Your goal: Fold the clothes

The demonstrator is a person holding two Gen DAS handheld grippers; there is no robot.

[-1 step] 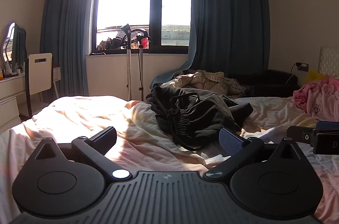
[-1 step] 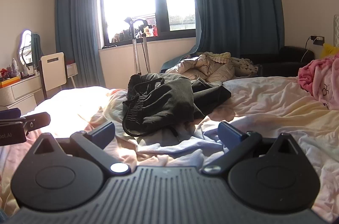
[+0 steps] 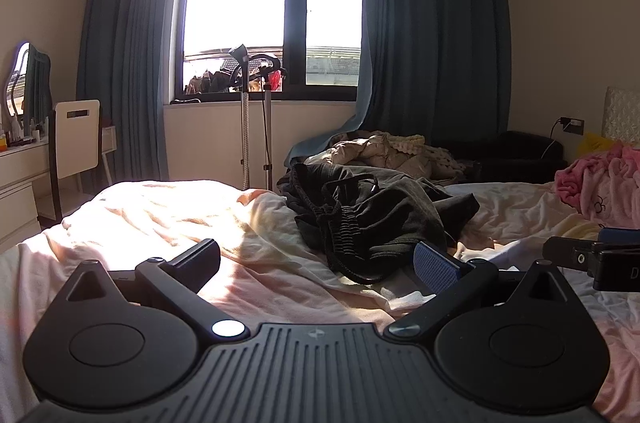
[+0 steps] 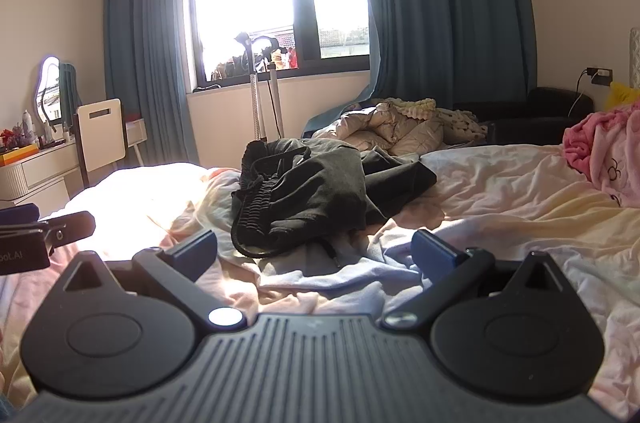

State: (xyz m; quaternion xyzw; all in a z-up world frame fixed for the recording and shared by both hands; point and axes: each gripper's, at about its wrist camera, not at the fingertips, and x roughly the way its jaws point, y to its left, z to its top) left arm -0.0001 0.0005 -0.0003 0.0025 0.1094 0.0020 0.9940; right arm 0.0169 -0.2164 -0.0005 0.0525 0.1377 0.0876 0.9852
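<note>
From the left wrist view, the left tool (image 3: 316, 259) hangs low over the bed (image 3: 168, 223), its two fingers spread as wide as they go with nothing between them but rumpled pale sheet. Just ahead and a little to the right lies the dark garment (image 3: 380, 215), a crumpled heap of black-grey cloth with a ribbed waistband and a drawstring loop trailing toward the tool; its near edge lies close to the blue pad of the right-hand finger (image 3: 436, 265), but I cannot tell whether they touch. At the right edge, part of the right tool (image 3: 592, 255) pokes in. Pink bedding (image 3: 600, 191) is piled far right, and a white chair (image 3: 76, 139) stands by the window.

From the right wrist view, the right tool (image 4: 316, 251) is likewise fully spread and empty, hovering over the sheet. The dark garment (image 4: 320, 191) sits on the bed (image 4: 500, 191) straight ahead, beyond the fingertips and clear of them. The left tool (image 4: 48, 231) shows at the left edge. A beige padded jacket (image 4: 392, 131) lies behind the garment, near the blue curtain (image 4: 440, 3).
</note>
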